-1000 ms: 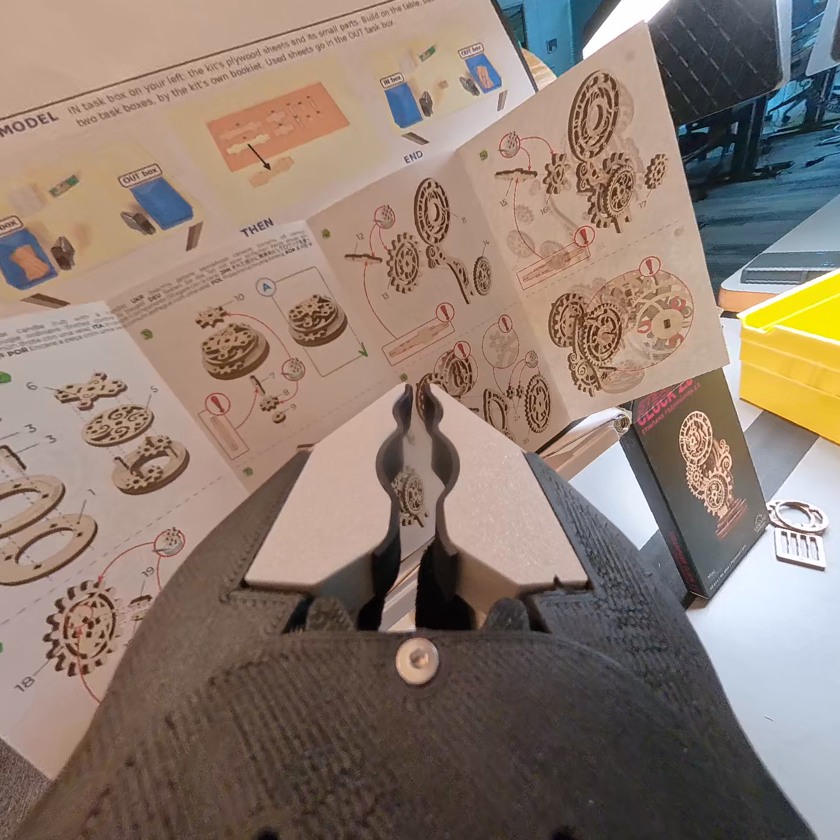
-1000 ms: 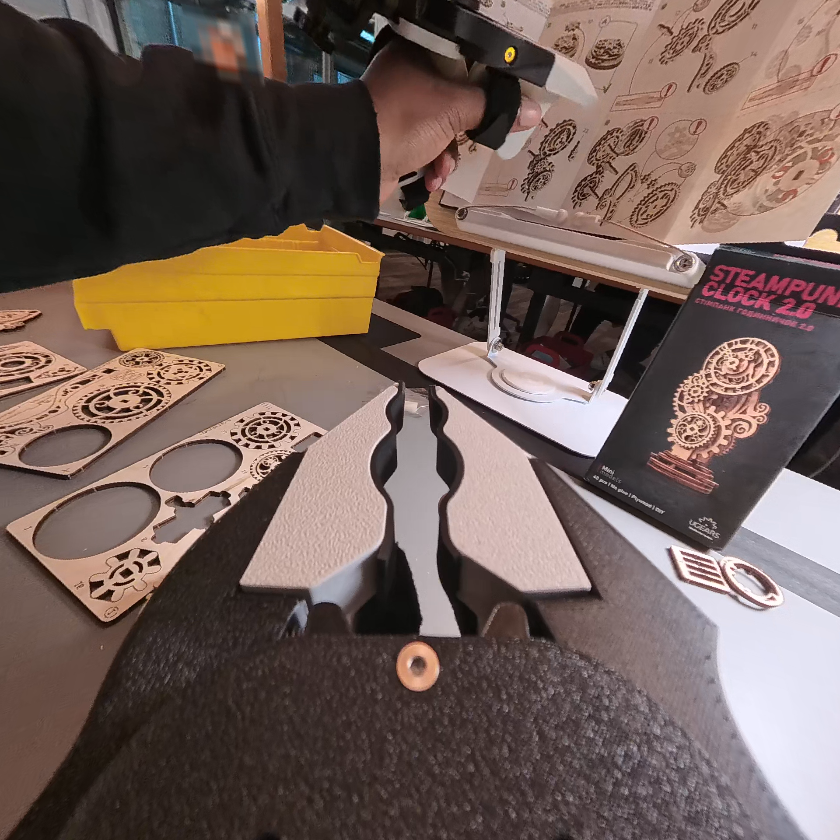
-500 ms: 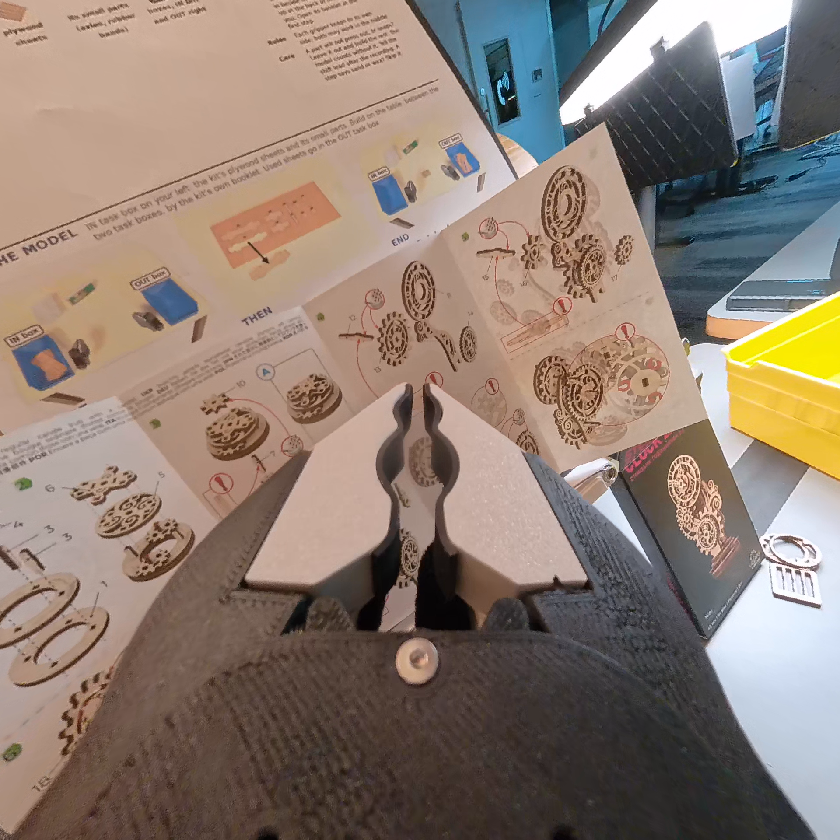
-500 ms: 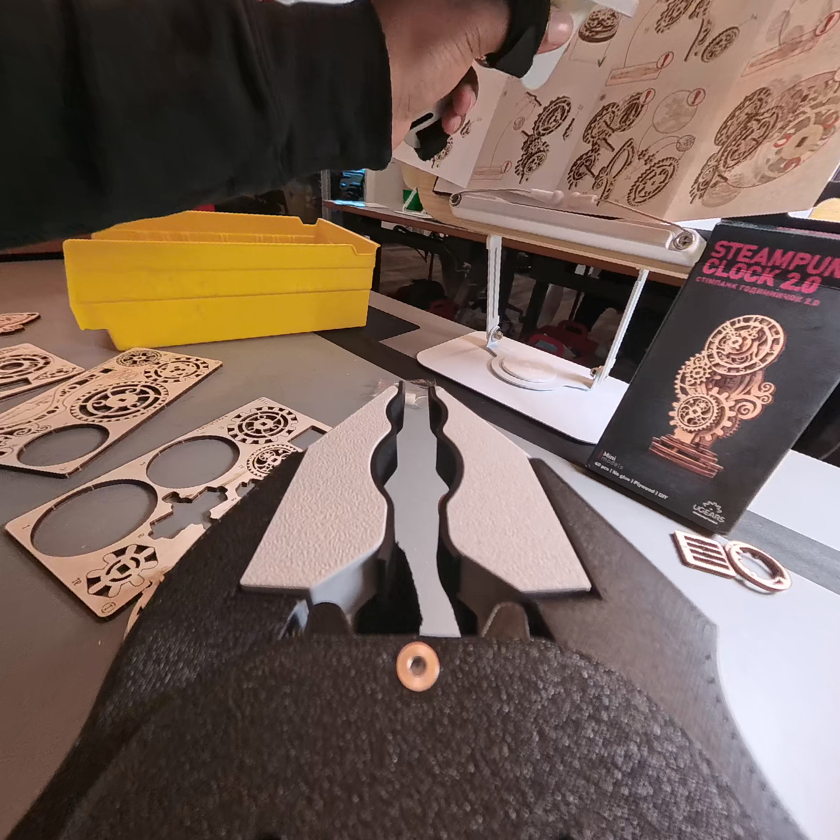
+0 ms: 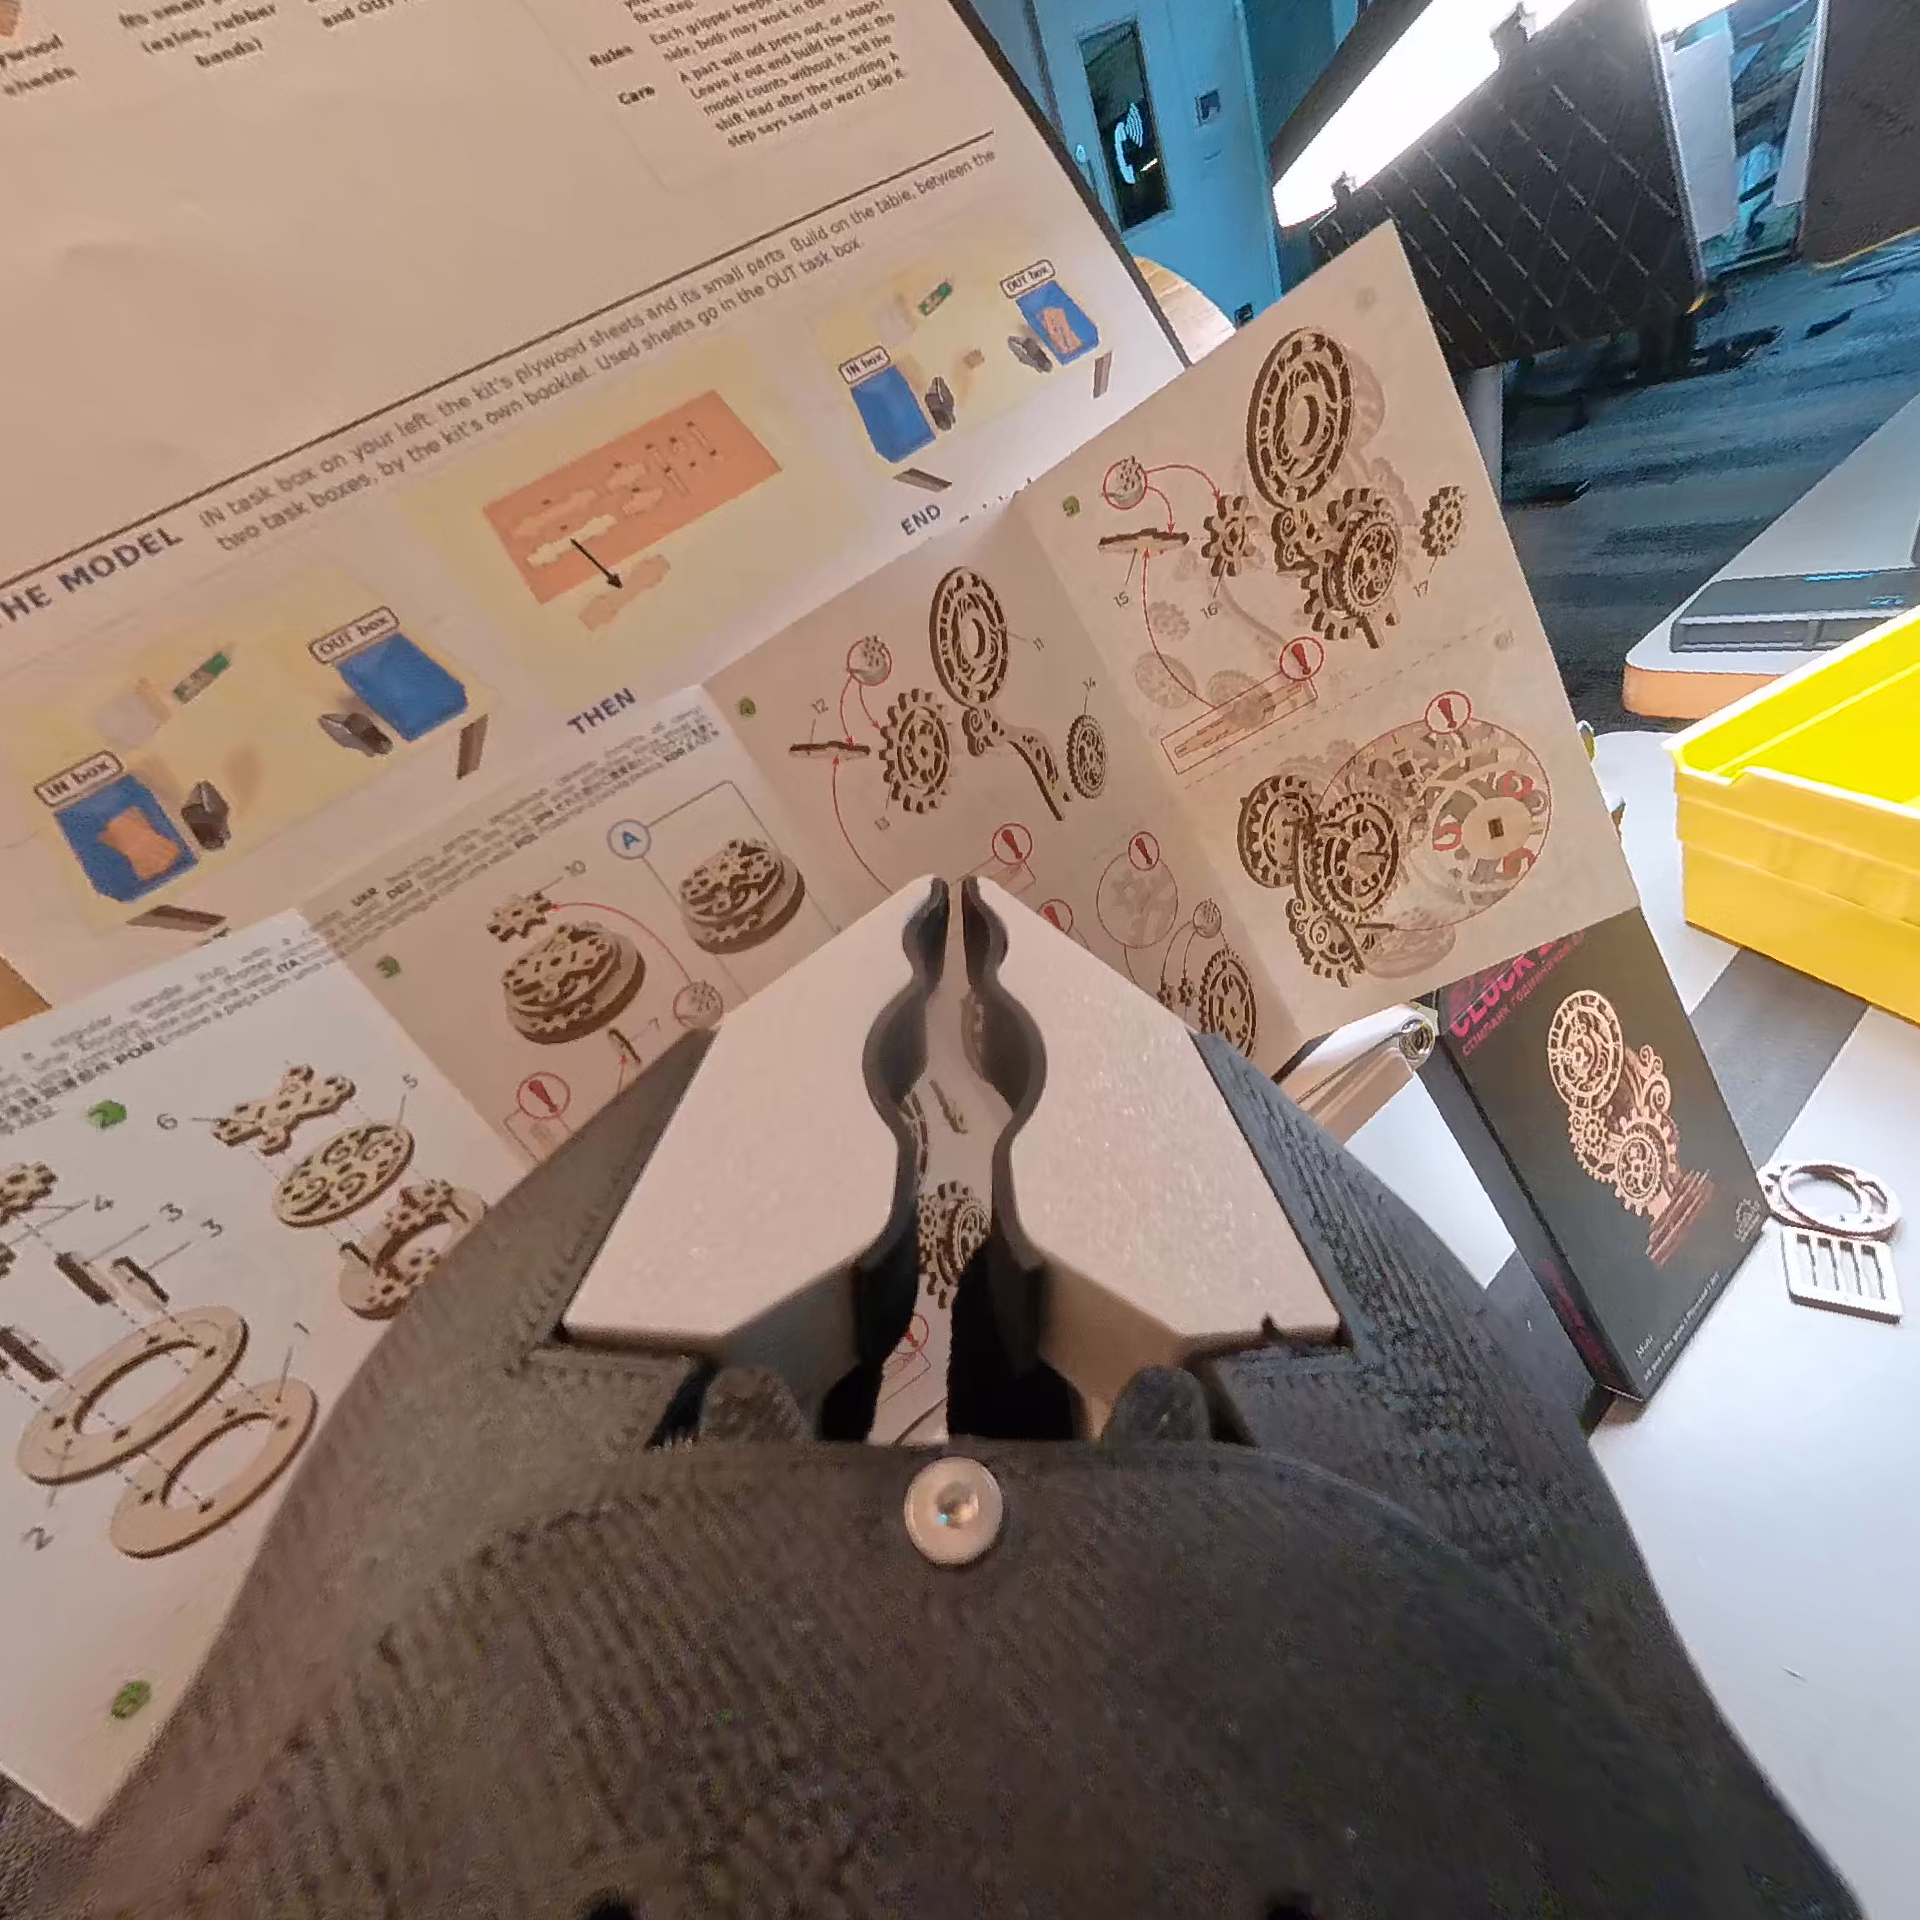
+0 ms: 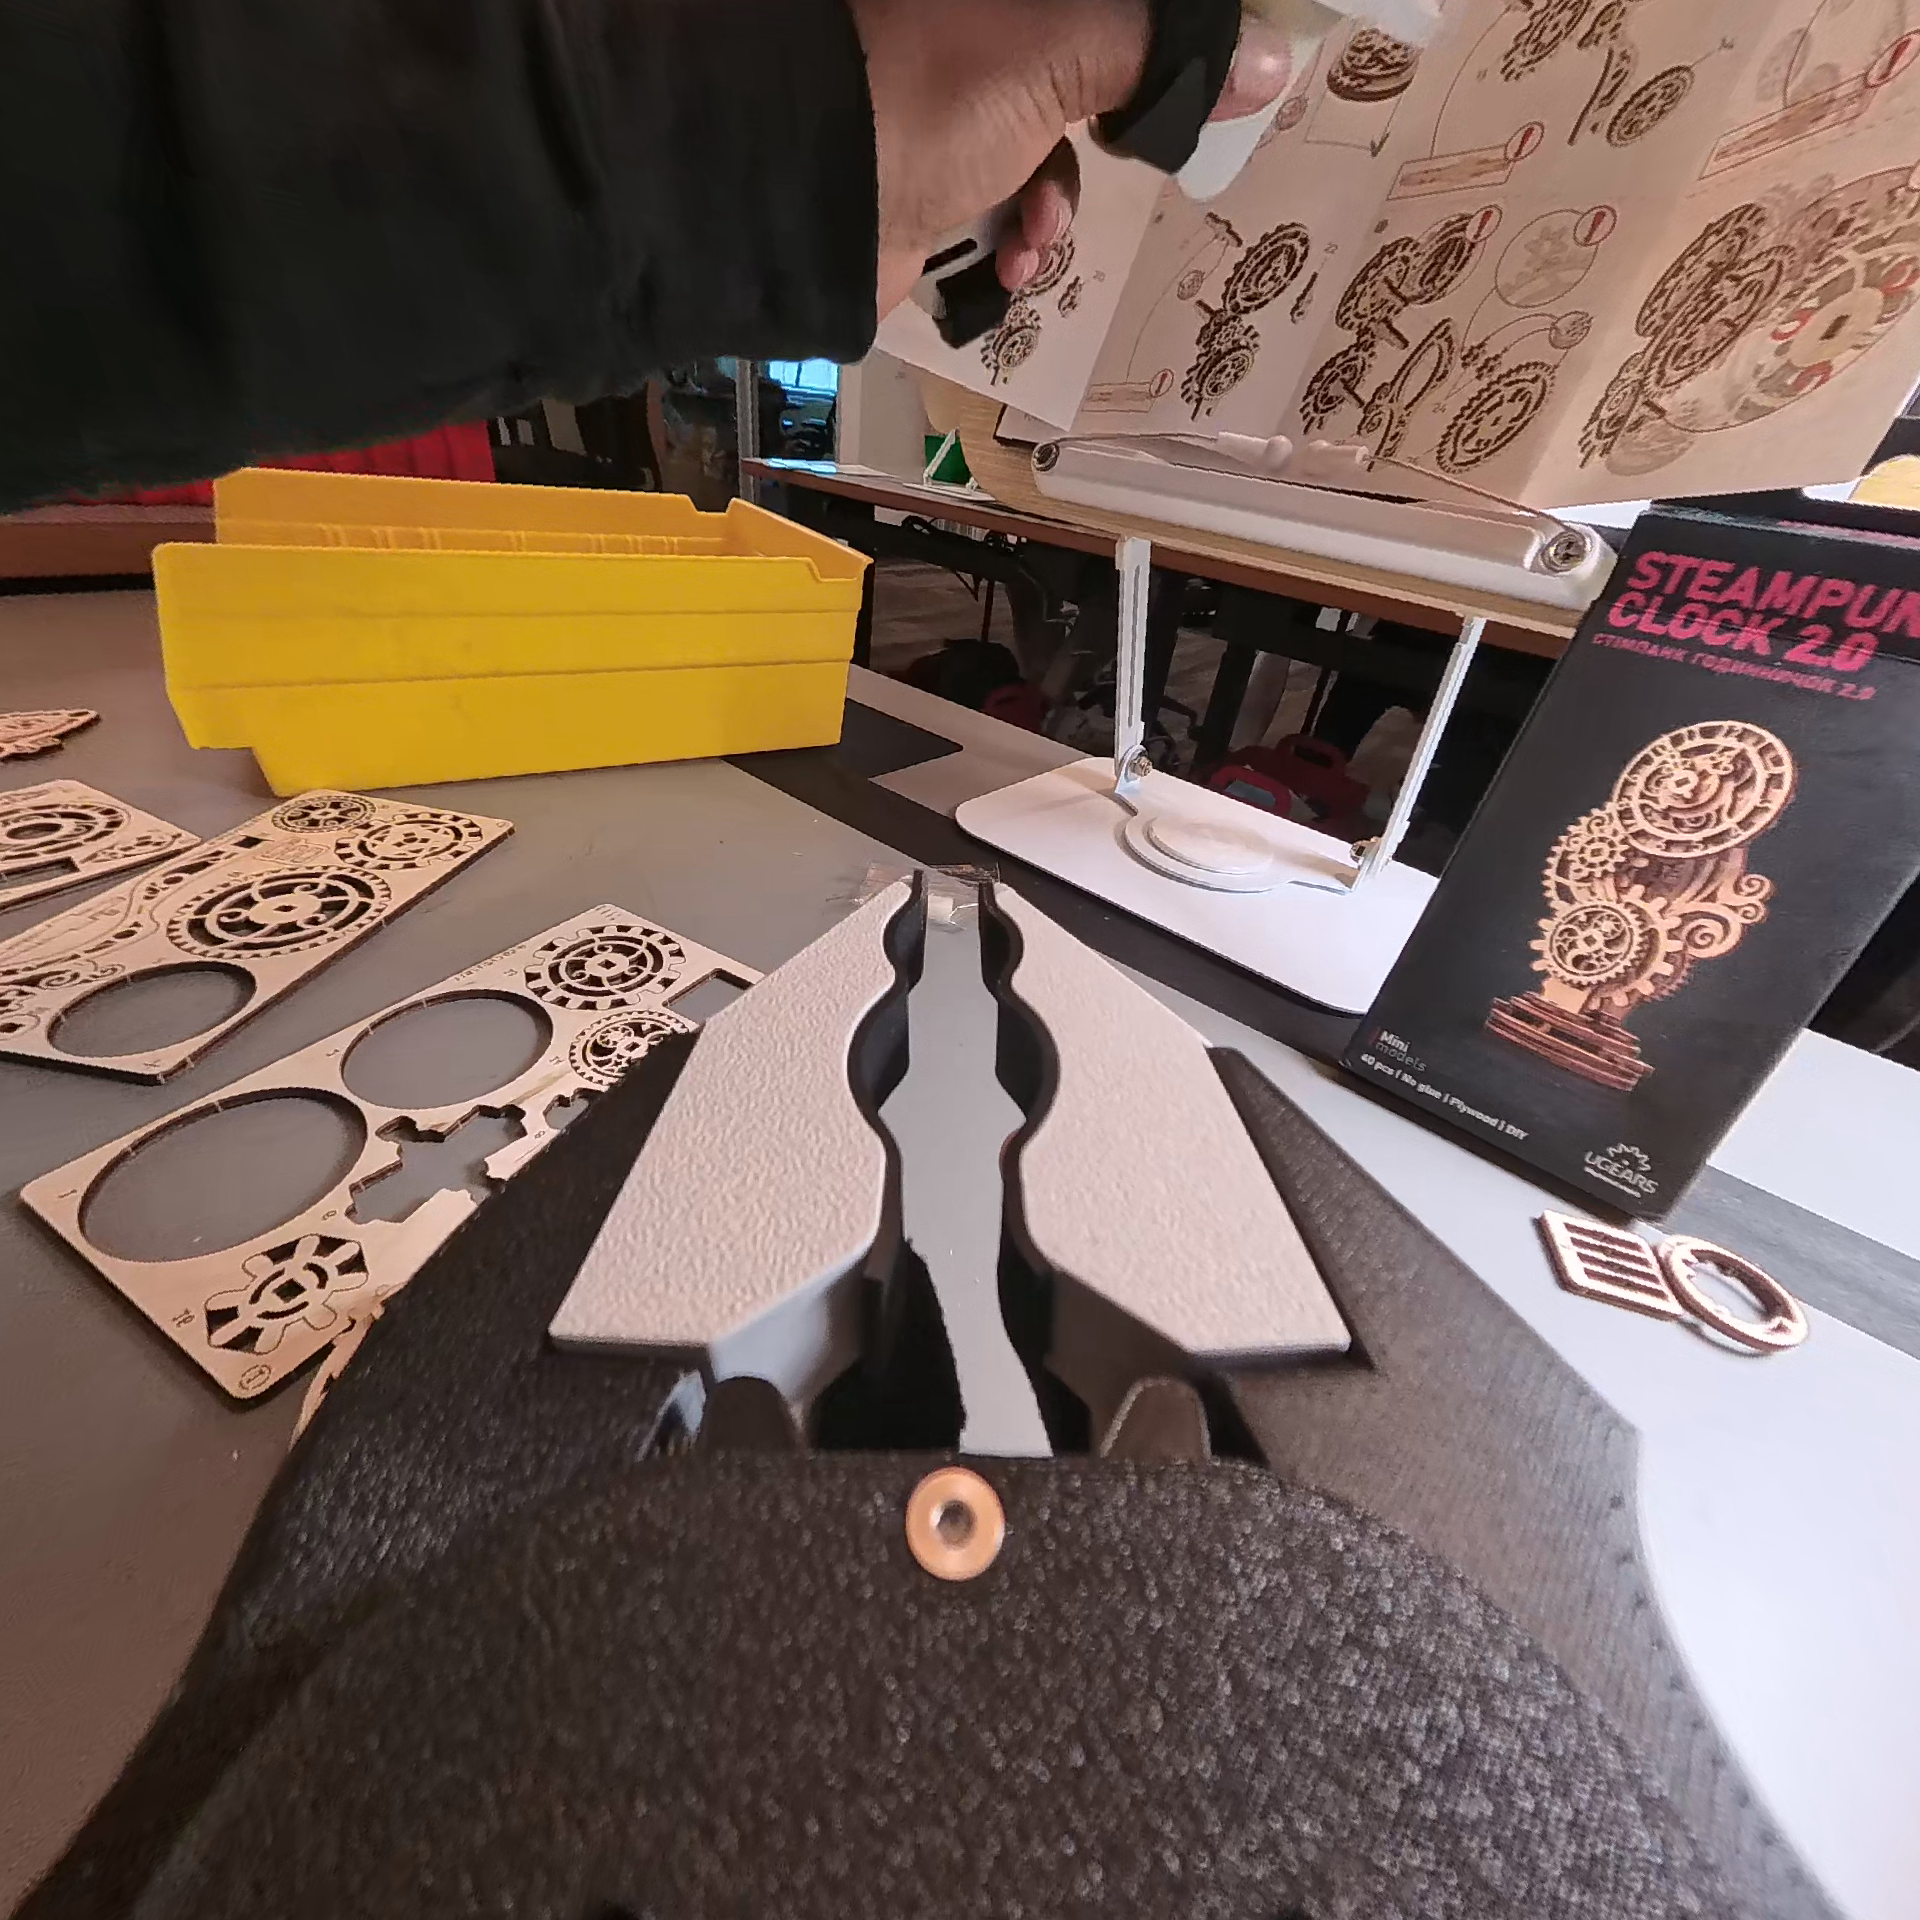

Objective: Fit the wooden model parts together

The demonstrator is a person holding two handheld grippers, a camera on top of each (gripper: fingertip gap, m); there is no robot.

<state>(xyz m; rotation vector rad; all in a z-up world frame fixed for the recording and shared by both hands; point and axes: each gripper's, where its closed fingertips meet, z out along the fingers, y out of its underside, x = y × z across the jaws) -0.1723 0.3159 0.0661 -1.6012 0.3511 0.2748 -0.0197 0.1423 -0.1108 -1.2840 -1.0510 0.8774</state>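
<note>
Wooden cut-out sheets [image 6: 281, 1174] [image 6: 239, 925] lie flat on the grey table, left of my right gripper. Two small loose wooden parts [image 6: 1673, 1278], a slotted square and a ring, lie on the white surface by the black kit box [image 6: 1662, 883]; the parts also show in the left wrist view [image 5: 1839, 1226]. My left gripper [image 5: 954, 888] is shut and empty, held up facing the instruction booklet [image 5: 1039, 727]. My right gripper [image 6: 951, 888] is low over the table, its jaws almost closed with a small clear packet [image 6: 940, 906] at the tips.
A yellow bin [image 6: 509, 665] stands at the back left of the sheets; another yellow bin [image 5: 1808, 831] shows at the right of the left wrist view. A white stand [image 6: 1195, 862] holds the booklet. A sleeved arm and hand [image 6: 997, 114] reach across overhead. Spacing between my two grippers at the tips: around 30 centimetres.
The left gripper has drawn back from the booklet and tilted up, so more of the pages shows. The hand and arm have risen in the right wrist view. The right gripper has barely moved.
</note>
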